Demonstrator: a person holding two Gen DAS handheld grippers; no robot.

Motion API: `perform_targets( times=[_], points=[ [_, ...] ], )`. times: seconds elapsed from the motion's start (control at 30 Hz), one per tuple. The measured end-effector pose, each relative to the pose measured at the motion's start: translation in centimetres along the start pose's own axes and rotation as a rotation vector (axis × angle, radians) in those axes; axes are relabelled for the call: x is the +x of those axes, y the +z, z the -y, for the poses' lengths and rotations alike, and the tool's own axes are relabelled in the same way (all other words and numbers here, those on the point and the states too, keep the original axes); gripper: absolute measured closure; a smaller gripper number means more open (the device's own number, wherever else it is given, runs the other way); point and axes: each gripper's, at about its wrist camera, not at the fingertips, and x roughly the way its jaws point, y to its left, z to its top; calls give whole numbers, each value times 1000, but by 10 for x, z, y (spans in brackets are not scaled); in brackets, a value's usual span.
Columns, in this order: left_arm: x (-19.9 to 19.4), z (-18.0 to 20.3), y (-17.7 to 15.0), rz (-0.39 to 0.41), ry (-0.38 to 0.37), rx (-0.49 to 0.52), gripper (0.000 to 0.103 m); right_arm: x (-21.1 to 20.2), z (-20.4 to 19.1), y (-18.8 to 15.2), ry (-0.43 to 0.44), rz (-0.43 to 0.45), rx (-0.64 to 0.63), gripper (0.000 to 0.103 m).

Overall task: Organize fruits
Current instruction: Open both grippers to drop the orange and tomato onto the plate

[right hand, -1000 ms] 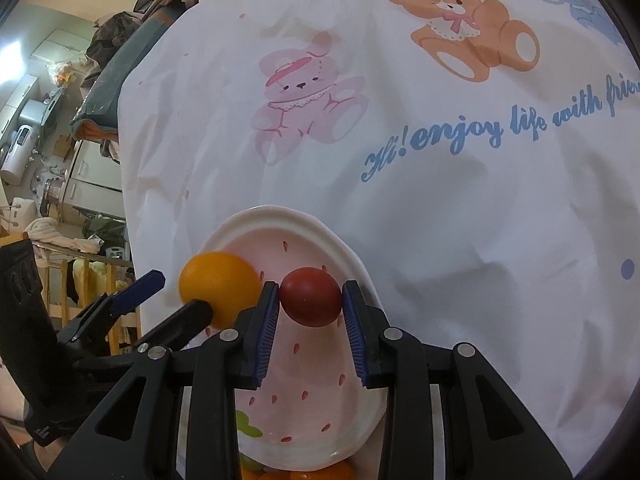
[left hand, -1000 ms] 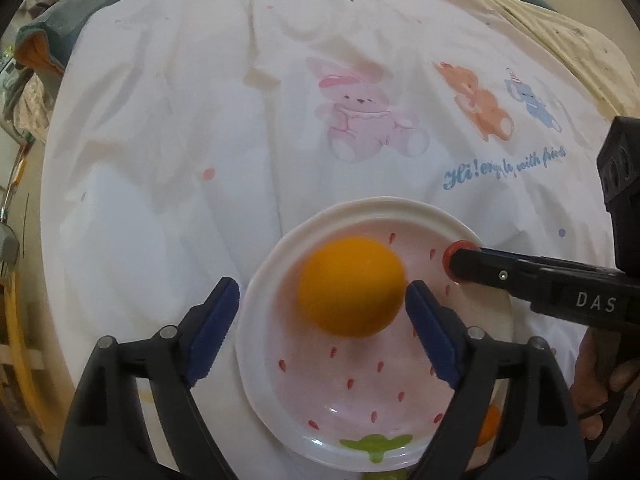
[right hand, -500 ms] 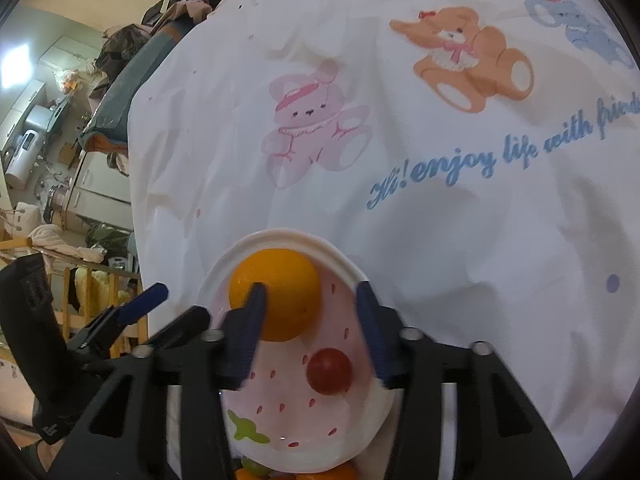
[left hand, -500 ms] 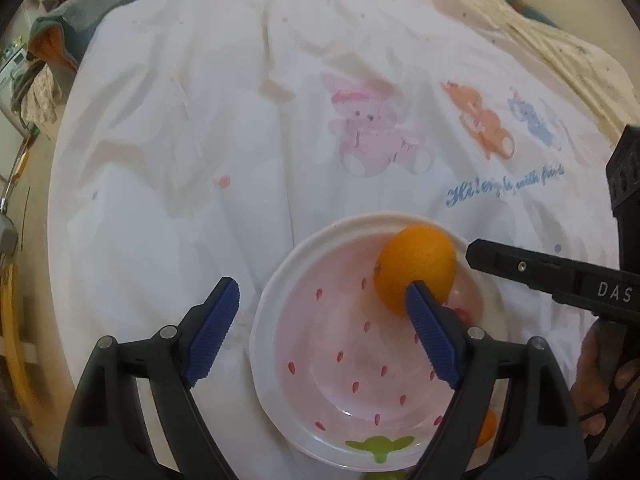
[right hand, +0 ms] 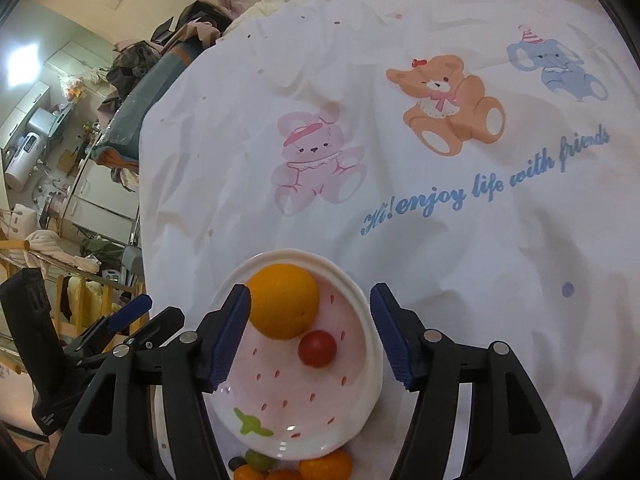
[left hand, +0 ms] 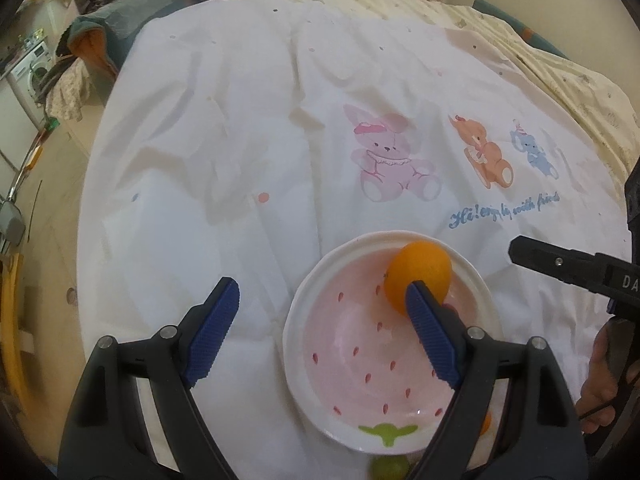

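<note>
A pink strawberry-print plate (left hand: pixel 320 312) (right hand: pixel 360 300) lies on the white cartoon bedsheet. An orange (left hand: pixel 418 276) (right hand: pixel 283 300) rests at its far side, and a small red fruit (right hand: pixel 317 348) lies next to it. My left gripper (left hand: pixel 322 316) is open and empty, held above the plate's left part; its right finger hides the red fruit. My right gripper (right hand: pixel 310 336) is open and empty above the plate, with both fruits between its fingers but below them. The right gripper's arm shows at the right of the left wrist view (left hand: pixel 568 268).
More fruit lies just in front of the plate: orange ones (right hand: pixel 326 464), a green one (right hand: pixel 258 460) (left hand: pixel 388 468) and a dark one (right hand: pixel 238 462). The bedsheet (right hand: pixel 440 220) stretches far ahead. The bed's left edge drops to a cluttered room (right hand: pixel 60 160).
My right gripper opened and let the red fruit go onto the plate, then drew back. The orange rolled to the plate's far side. My left gripper pulled back and up, still open.
</note>
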Motion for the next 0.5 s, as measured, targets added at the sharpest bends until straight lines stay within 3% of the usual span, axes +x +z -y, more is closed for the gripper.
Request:
perform_targets(
  times=[0.13, 0.2, 0.5],
  points=[
    [-17, -3, -7, 15, 1, -13, 20, -16, -6, -9, -14, 25, -11, 30],
    [-33, -6, -12, 35, -7, -27, 20, -27, -9, -15, -65, 64, -19, 26],
    [-69, -24, -44, 40, -14, -91, 20, -63, -4, -47, -82, 106, 8, 25]
  ],
)
